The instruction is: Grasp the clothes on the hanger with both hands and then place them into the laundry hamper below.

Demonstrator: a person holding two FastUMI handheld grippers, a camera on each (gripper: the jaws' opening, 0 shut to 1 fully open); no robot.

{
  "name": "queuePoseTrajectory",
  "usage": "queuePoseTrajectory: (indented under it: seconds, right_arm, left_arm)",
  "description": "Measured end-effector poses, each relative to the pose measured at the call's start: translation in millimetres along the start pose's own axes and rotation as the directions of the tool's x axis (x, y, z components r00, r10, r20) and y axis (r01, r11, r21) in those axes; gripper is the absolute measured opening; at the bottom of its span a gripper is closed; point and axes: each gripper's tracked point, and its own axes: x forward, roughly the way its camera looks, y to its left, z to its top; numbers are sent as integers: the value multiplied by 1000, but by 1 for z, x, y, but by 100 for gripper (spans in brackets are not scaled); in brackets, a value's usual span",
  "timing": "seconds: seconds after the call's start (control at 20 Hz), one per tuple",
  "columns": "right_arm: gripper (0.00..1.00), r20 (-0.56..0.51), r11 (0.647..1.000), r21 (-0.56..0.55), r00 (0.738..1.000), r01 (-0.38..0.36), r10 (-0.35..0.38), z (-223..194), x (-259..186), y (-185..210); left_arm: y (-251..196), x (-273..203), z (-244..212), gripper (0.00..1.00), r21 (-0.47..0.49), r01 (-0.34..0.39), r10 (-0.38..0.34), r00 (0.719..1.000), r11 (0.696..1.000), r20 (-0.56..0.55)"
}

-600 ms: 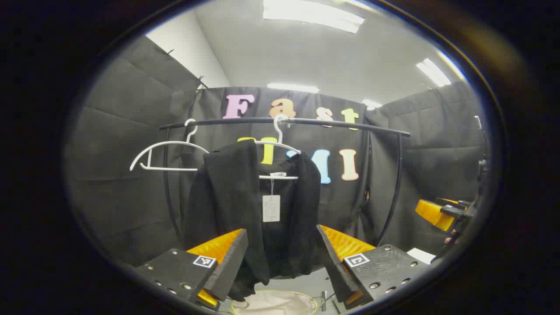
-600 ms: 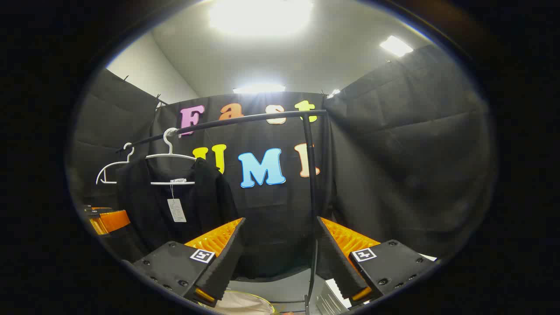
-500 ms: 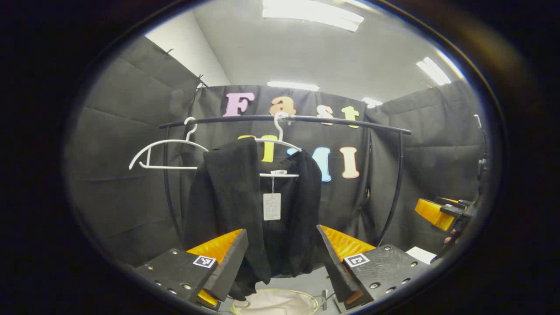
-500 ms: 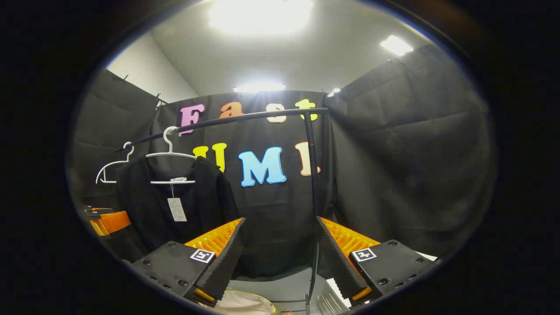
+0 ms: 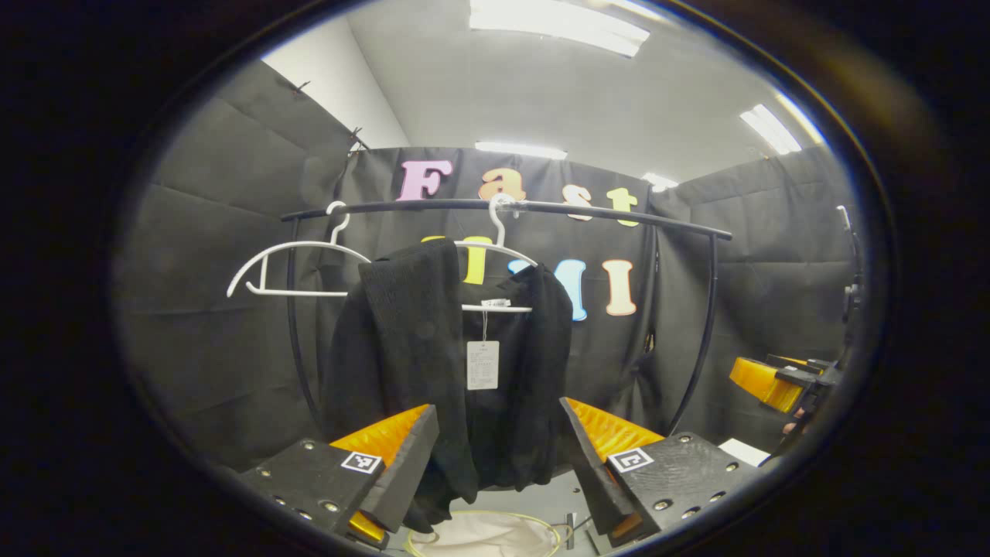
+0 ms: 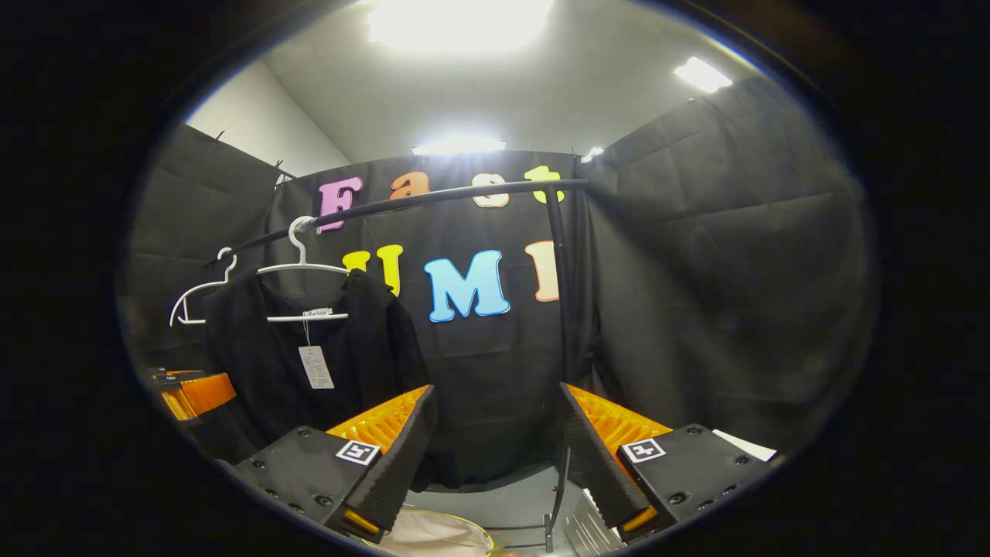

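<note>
A black garment (image 5: 433, 371) with a white tag hangs on a white hanger (image 5: 495, 251) from the black rail (image 5: 603, 213). My left gripper (image 5: 499, 456) is open in front of the garment's lower part, apart from it. In the right gripper view the same garment (image 6: 309, 363) hangs at the left, and my right gripper (image 6: 495, 449) is open, pointing at the booth wall to the right of it. The hamper's pale rim (image 5: 487, 534) shows below, also as the hamper (image 6: 433, 538). The right gripper (image 5: 777, 379) appears at the far right of the left gripper view.
An empty white hanger (image 5: 286, 267) hangs on the rail left of the garment. The rack's right upright post (image 6: 564, 309) stands just ahead of my right gripper. The left gripper (image 6: 193, 391) shows at the left edge of the right gripper view.
Both views have tilted down slightly, so the rail and garment sit a little higher. The right gripper view has swung a bit, showing the post more to the right. Both grippers stay open.
</note>
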Motion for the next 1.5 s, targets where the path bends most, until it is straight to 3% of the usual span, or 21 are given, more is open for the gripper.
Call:
queuePoseTrajectory:
  seconds: [0.65, 0.9, 1.1, 1.25, 1.3, 1.35, 1.5]
  right_arm:
    - [98, -35, 1000, -29, 999, -1, 0, -3, 3, -9]
    - [98, -43, 997, -28, 996, -75, 73, 0, 2, 2]
    - [98, -45, 988, -26, 987, -153, 152, 7, 15, 43]
    - [98, -64, 977, -14, 975, -215, 213, 8, 40, 70]
    - [93, -69, 972, -10, 970, -235, 234, 7, 47, 76]
    - [98, -74, 966, -4, 964, -258, 257, 6, 54, 83]
    - [98, -81, 945, 22, 942, -326, 326, 6, 77, 105]
  left_arm:
    - [4, 7, -16, 91, -10, -45, 45, 999, 999, -30]
    - [21, 0, -5, 90, 5, -88, 88, 996, 996, -28]
    - [47, -1, -2, 90, -35, -152, 152, 988, 988, -29]
    - [62, 7, 0, 90, -74, -210, 207, 977, 975, -51]
    - [66, 9, 1, 91, -88, -227, 223, 973, 970, -55]
    - [69, 10, 3, 90, -99, -239, 234, 970, 966, -60]
    - [77, 23, 4, 90, -125, -289, 280, 957, 949, -82]
